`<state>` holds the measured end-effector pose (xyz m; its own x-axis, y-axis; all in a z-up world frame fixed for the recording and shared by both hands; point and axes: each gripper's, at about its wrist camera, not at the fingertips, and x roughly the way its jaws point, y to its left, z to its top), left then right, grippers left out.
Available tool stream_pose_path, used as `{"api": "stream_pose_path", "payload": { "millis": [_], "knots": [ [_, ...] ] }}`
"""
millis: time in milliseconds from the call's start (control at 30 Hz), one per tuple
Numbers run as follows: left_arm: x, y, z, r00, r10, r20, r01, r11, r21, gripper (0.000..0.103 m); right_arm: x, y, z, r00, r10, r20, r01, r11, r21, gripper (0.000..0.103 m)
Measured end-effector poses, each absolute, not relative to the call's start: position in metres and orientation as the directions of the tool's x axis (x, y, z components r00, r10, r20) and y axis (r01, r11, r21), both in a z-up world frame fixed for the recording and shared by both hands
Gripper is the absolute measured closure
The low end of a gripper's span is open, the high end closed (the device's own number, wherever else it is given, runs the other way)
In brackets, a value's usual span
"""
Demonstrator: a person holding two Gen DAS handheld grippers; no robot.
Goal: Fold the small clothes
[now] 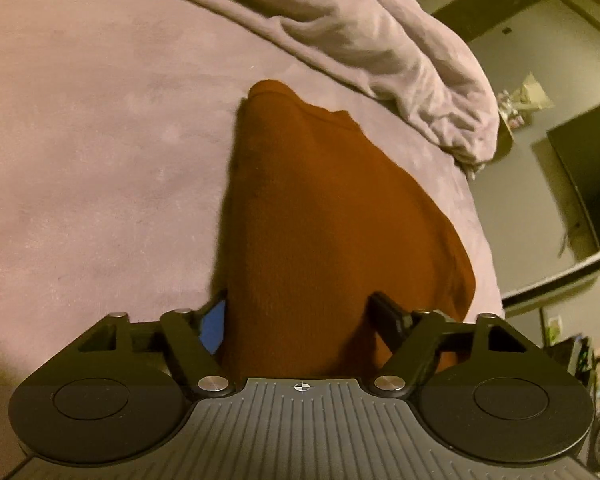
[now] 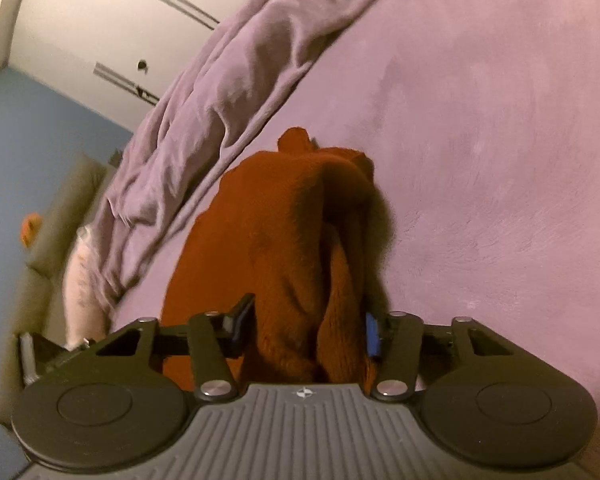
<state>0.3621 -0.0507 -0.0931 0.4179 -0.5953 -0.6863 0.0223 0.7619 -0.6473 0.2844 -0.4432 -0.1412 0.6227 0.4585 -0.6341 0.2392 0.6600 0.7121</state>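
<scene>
A rust-brown garment (image 1: 300, 208) hangs from my left gripper (image 1: 300, 316) over a mauve bed cover (image 1: 100, 140). The cloth fills the gap between the jaws and hides the fingertips; one blue pad (image 1: 214, 324) shows at the left. In the right wrist view the same garment (image 2: 284, 240) bunches in folds between the jaws of my right gripper (image 2: 306, 324), with a blue pad (image 2: 373, 336) at its right edge. Both grippers look closed onto the cloth, which is lifted off the bed.
A crumpled mauve blanket (image 1: 380, 40) lies along the far side of the bed and also shows in the right wrist view (image 2: 220, 80). A dark screen (image 1: 584, 176) stands beyond the bed's right edge. White wardrobe doors (image 2: 92, 20) and a pillow (image 2: 82, 276) lie to the left.
</scene>
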Motion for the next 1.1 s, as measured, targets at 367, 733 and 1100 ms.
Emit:
{"api": "stream_pose_path", "payload": {
  "millis": [367, 733, 1100],
  "knots": [
    [0.36, -0.045, -0.085, 0.425, -0.601, -0.677, 0.017, 0.753, -0.658, 0.05, 0.282, -0.433, -0.134, 0.62, 0.421, -0.662, 0.222, 0.715, 0.663, 0.058],
    [0.36, -0.044, -0.097, 0.394, -0.644, -0.656, 0.02, 0.72, -0.694, 0.046, 0.285, -0.431, -0.135, 0.61, 0.433, -0.663, 0.208, 0.72, 0.662, 0.052],
    [0.341, -0.021, -0.043, 0.488, -0.59, -0.643, 0.115, 0.774, -0.623, 0.063, 0.282, -0.393, -0.112, 0.609, 0.468, -0.64, 0.144, 0.729, 0.67, 0.069]
  ]
}}
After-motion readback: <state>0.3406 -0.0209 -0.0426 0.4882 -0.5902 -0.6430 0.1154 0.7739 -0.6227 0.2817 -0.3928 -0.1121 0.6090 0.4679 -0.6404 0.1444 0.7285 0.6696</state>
